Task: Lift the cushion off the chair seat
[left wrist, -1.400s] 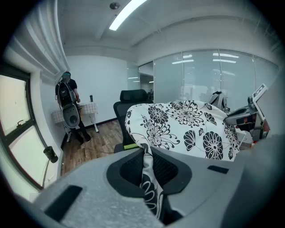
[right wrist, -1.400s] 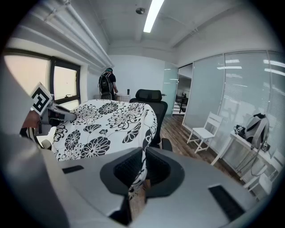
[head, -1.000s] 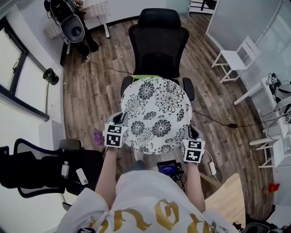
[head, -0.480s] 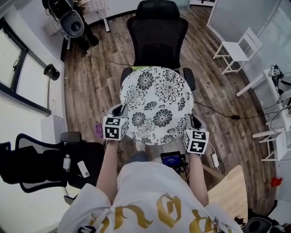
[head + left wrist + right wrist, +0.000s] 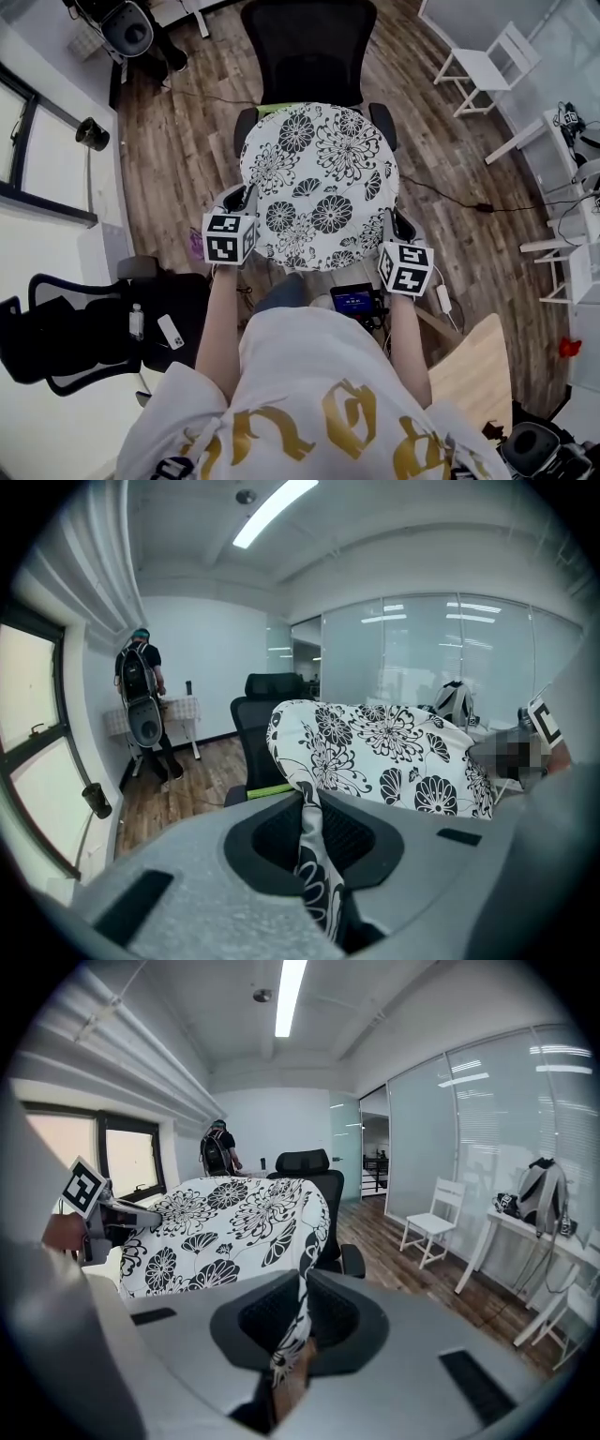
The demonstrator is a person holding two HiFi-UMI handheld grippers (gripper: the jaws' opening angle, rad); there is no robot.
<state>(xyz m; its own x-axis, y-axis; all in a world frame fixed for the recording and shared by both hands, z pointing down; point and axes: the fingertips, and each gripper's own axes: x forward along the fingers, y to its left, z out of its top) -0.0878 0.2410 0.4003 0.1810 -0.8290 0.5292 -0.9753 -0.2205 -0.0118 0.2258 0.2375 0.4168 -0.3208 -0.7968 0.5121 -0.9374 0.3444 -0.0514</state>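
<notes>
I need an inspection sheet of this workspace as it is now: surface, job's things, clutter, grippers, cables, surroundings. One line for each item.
Surface: wooden floor.
Job's things: flowered cushion over the seat of the black office chair; whether it is clear of the seat cannot be told.
Clutter: small screen device on the floor; bottle on a second black chair.
Grippers: left hand-held gripper and right hand-held gripper each shut on the cushion's near edge.
Cables: black cable across the floor.
Surroundings: white chair, glass wall, a person far behind.
</notes>
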